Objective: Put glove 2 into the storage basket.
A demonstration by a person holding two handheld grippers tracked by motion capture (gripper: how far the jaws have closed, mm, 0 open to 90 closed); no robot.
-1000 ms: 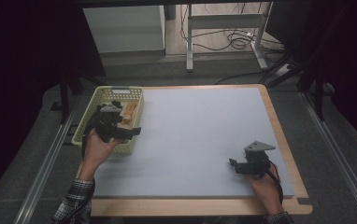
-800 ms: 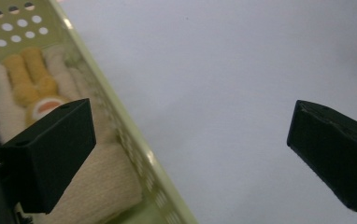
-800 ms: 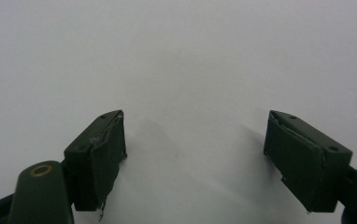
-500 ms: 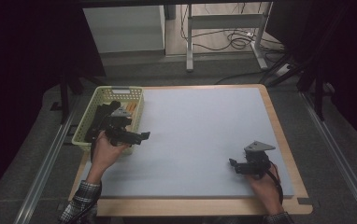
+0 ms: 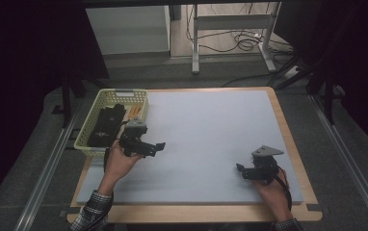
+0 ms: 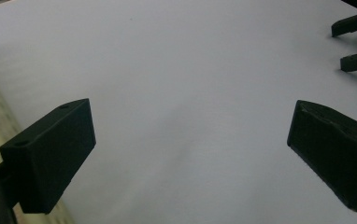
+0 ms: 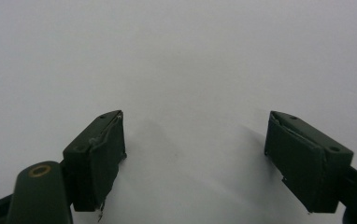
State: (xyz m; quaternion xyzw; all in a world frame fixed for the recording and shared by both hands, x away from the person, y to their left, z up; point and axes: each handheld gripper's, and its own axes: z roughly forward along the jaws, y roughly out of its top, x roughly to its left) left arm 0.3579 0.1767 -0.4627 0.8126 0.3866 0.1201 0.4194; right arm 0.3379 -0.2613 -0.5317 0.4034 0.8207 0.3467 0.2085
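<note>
Left gripper [image 5: 159, 146] jaws spread, empty, long axis pointing 3 o'clock, just beside basket [image 5: 93, 142]. Right gripper [image 5: 240, 169] jaws spread, empty, pointing 9 o'clock over mat [image 5: 211, 125].

A wood-edged bench [image 5: 288, 139] with a pale grey top stands on grey carpet [image 5: 42, 159]. At the upper middle of the frame, a metal frame's legs [image 5: 195, 43] stand beside loose cables [image 5: 242, 42]. Both sides fall into darkness.
</note>
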